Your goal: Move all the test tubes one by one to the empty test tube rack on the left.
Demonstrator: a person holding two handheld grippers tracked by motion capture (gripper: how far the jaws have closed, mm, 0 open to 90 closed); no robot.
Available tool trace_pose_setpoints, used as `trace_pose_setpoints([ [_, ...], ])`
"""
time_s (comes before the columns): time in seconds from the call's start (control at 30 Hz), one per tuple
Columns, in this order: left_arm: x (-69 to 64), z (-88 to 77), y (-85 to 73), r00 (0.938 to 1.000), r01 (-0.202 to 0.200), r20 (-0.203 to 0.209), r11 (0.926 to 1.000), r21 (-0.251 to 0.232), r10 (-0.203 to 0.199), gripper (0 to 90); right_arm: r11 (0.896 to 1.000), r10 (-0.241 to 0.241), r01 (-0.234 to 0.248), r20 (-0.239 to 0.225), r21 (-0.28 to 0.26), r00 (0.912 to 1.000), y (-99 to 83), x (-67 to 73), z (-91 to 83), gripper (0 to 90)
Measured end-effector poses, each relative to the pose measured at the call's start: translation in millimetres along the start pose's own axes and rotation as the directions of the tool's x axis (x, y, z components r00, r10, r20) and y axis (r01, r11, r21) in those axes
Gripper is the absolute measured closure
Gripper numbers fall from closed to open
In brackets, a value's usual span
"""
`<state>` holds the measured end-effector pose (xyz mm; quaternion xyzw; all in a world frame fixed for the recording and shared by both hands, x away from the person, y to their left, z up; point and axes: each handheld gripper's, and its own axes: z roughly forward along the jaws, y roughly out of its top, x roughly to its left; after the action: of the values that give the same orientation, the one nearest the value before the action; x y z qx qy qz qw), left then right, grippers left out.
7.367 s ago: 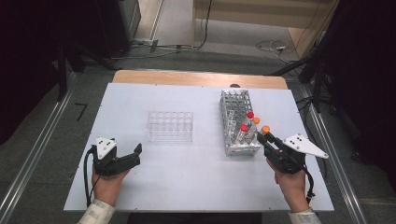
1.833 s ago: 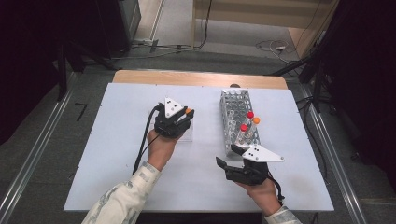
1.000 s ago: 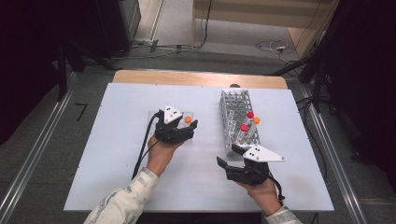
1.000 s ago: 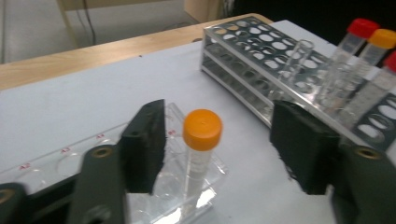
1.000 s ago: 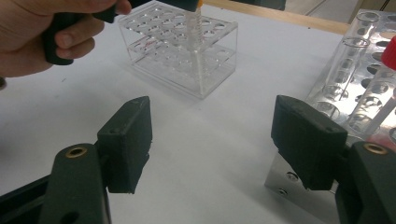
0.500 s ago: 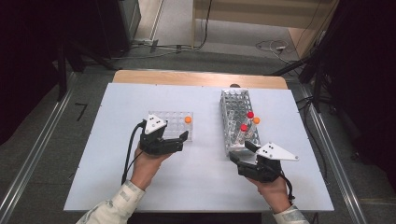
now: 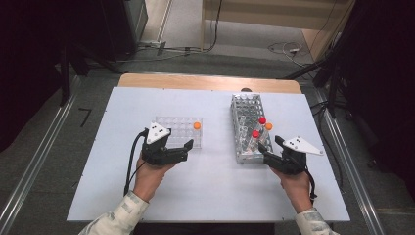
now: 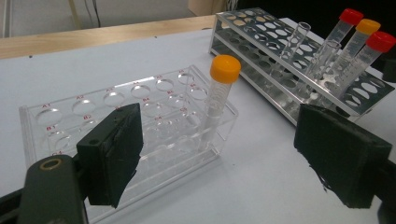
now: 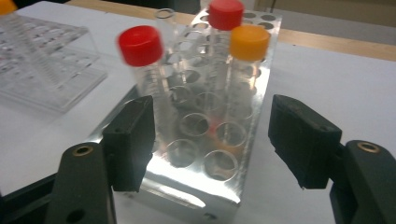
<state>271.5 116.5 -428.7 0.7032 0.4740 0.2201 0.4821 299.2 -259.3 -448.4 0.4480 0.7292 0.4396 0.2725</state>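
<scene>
Orange-capped tube [image 8: 219,100] stands upright in the clear rack's [image 8: 56,121] far corner; left gripper [image 7: 182,150] gapes empty beside that rack, right gripper [image 7: 269,148] likewise, having just narrowed slightly.

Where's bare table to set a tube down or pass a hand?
Bare: the strip between the clear rack and the metal rack, and the table's near edge. Crowded: the metal rack's near end, with capped tubes and right gripper.
</scene>
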Motion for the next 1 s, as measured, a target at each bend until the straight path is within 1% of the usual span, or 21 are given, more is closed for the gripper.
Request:
trace_pose_setpoints([
  [0.03, -0.1, 0.2, -0.1, 1.0, -0.001, -0.001, 1.0, 0.001, 0.001, 15.9, 1.0, 0.009, -0.009, 0.013, 0.0, 0.9999, 1.2, -4.1, 5.3, 35.0],
  [0.13, 0.0, 1.1, -0.5, 1.0, 0.002, -0.001, 1.0, 0.003, -0.002, 16.0, 1.0, 0.005, -0.005, 0.019, -0.001, 0.9998, 2.1, -7.4, 10.1, 37.0],
  [0.17, 0.1, 1.3, -0.7, 1.0, 0.002, -0.001, 1.0, 0.005, -0.002, 16.0, 1.0, 0.002, -0.002, 0.024, 0.0, 0.9997, 2.6, -10.4, 14.9, 39.8],
  [0.2, 0.1, 1.6, -0.8, 1.0, 0.001, -0.001, 1.0, 0.006, -0.001, 16.0, 1.0, 0.002, -0.002, 0.024, 0.0, 0.9997, 2.6, -10.4, 14.9, 39.8],
  [0.27, -0.3, 1.8, -1.0, 1.0, 0.003, 0.0, 1.0, 0.006, -0.003, 16.1, 1.0, 0.013, -0.013, 0.02, -0.002, 0.9997, 2.8, -14.8, 20.4, 45.1],
  [0.37, -0.5, 2.1, -1.2, 1.0, 0.004, 0.003, 0.9999, 0.01, -0.004, 16.1, 1.0, 0.02, -0.02, 0.013, -0.005, 0.9997, 3.6, -17.3, 24.8, 48.8],
  [0.5, -1.0, 3.2, -2.0, 1.0, 0.005, 0.004, 0.9999, 0.012, -0.005, 16.1, 1.0, 0.018, -0.018, 0.014, -0.016, 0.9997, 4.7, -17.6, 28.3, 56.4],
  [0.57, -1.0, 3.2, -1.9, 1.0, 0.005, 0.004, 0.9999, 0.013, -0.005, 16.1, 1.0, 0.019, -0.018, 0.011, -0.017, 0.9998, 4.8, -17.5, 29.1, 57.9],
  [0.6, -0.8, 3.2, -1.9, 1.0, 0.006, 0.005, 0.9999, 0.014, -0.006, 16.2, 1.0, 0.015, -0.015, 0.015, -0.014, 0.9998, 4.5, -16.5, 30.6, 60.3],
  [0.67, -0.6, 3.3, -1.9, 1.0, 0.006, 0.005, 0.9999, 0.016, -0.006, 16.2, 1.0, 0.015, -0.014, 0.013, -0.009, 0.9998, 4.2, -16.0, 31.2, 60.5],
  [0.77, -0.6, 3.8, -2.2, 1.0, 0.007, 0.004, 0.9999, 0.015, -0.007, 16.2, 1.0, 0.001, -0.001, 0.006, -0.008, 1.0, 3.6, -14.5, 32.7, 64.9],
  [0.93, -0.7, 4.3, -2.8, 1.0, 0.006, 0.007, 0.9998, 0.021, -0.006, 16.3, 1.0, 0.013, -0.013, 0.007, -0.004, 0.9999, 3.6, -14.1, 33.1, 70.3],
  [1.0, -0.6, 4.3, -2.8, 0.9999, 0.008, 0.007, 0.9998, 0.021, -0.008, 16.3, 1.0, 0.008, -0.008, 0.01, -0.004, 0.9999, 3.6, -13.7, 33.0, 70.9],
])
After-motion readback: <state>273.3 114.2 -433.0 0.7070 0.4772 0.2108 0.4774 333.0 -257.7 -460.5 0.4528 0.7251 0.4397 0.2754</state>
